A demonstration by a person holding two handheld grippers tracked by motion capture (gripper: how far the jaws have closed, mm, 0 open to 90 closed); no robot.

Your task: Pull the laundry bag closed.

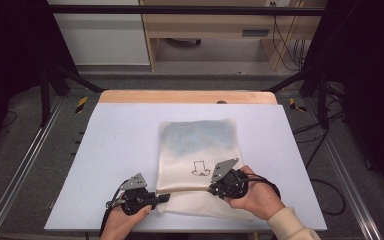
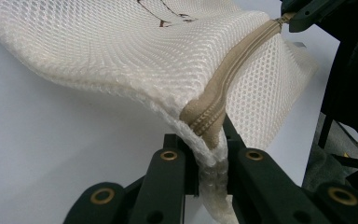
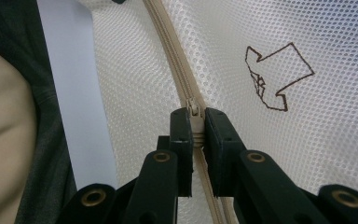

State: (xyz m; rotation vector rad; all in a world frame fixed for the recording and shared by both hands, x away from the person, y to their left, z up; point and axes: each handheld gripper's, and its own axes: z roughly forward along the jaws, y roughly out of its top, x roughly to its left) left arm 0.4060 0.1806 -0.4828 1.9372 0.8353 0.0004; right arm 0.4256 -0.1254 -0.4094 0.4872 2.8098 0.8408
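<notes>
High view shows a white mesh bag [image 1: 198, 150] lying near the table's [image 1: 120, 150] front edge. The left gripper [image 1: 161, 198] is clamped on the bag's front-left corner, at the zipper's [image 1: 187, 189] end. The right gripper [image 1: 213, 188] pinches the zipper pull [image 3: 195, 110] farther right. Judging by this, most of the zipper's run remains to be travelled.

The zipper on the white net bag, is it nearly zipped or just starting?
Done: both grippers have a hold. The left gripper is shut on the mesh bag's corner at the zipper's end, and the right gripper is shut on the zipper pull. In hand: the zipper is held stretched between them. Left: sliding the pull along; how much is open or closed I cannot tell.
</notes>
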